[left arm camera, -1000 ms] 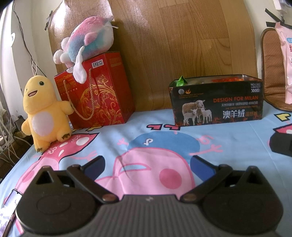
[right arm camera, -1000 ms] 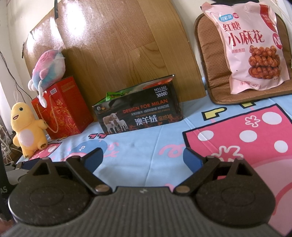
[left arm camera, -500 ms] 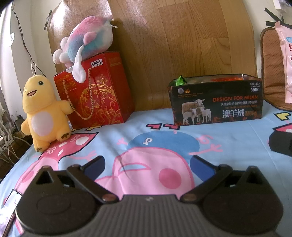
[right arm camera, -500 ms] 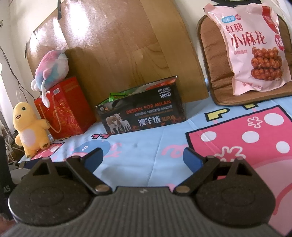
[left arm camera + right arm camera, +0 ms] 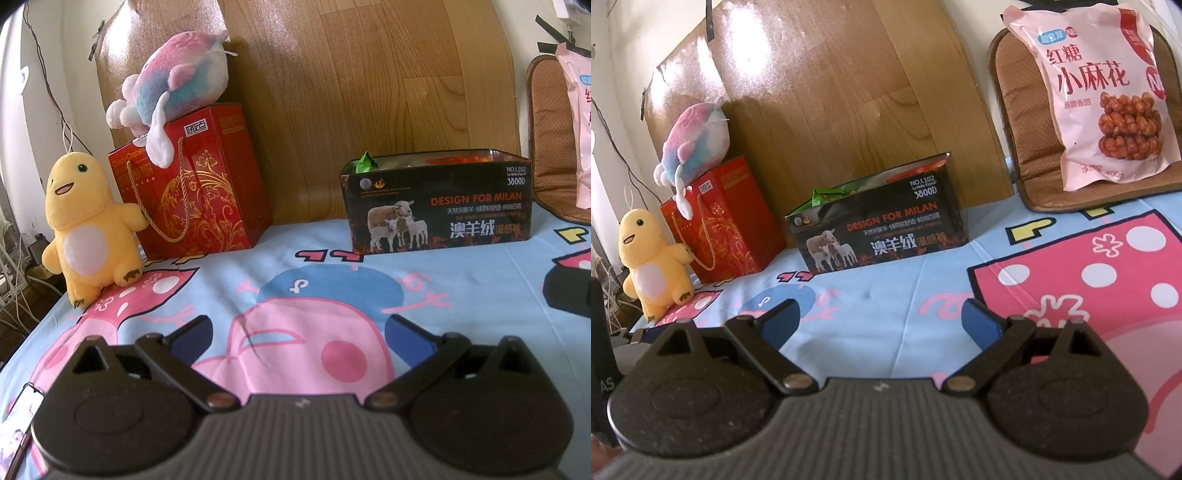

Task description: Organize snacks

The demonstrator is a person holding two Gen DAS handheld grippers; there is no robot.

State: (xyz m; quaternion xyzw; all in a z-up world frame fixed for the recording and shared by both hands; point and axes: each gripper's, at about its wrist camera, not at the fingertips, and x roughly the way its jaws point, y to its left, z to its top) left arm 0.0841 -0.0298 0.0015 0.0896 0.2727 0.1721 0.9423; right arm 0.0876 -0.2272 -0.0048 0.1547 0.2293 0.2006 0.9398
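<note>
A black open box (image 5: 436, 214) printed with sheep holds green and orange snack packets and stands at the back of the bed against a wooden board; it also shows in the right wrist view (image 5: 879, 229). A pink snack bag (image 5: 1104, 96) leans on a brown cushion (image 5: 1019, 122) at the far right; its edge shows in the left wrist view (image 5: 576, 122). My left gripper (image 5: 299, 332) is open and empty, low over the cartoon bedsheet. My right gripper (image 5: 881, 319) is open and empty, well short of the box and bag.
A red gift bag (image 5: 192, 184) stands left of the box with a pink-blue plush (image 5: 177, 85) on top. A yellow plush (image 5: 85, 225) stands beside it near the bed's left edge. Cables hang past that edge. The wooden board (image 5: 351, 92) backs everything.
The right gripper has tilted and shifted slightly, so the box and pink bag sit a little higher and larger in view. The left gripper has barely moved. Both stay open.
</note>
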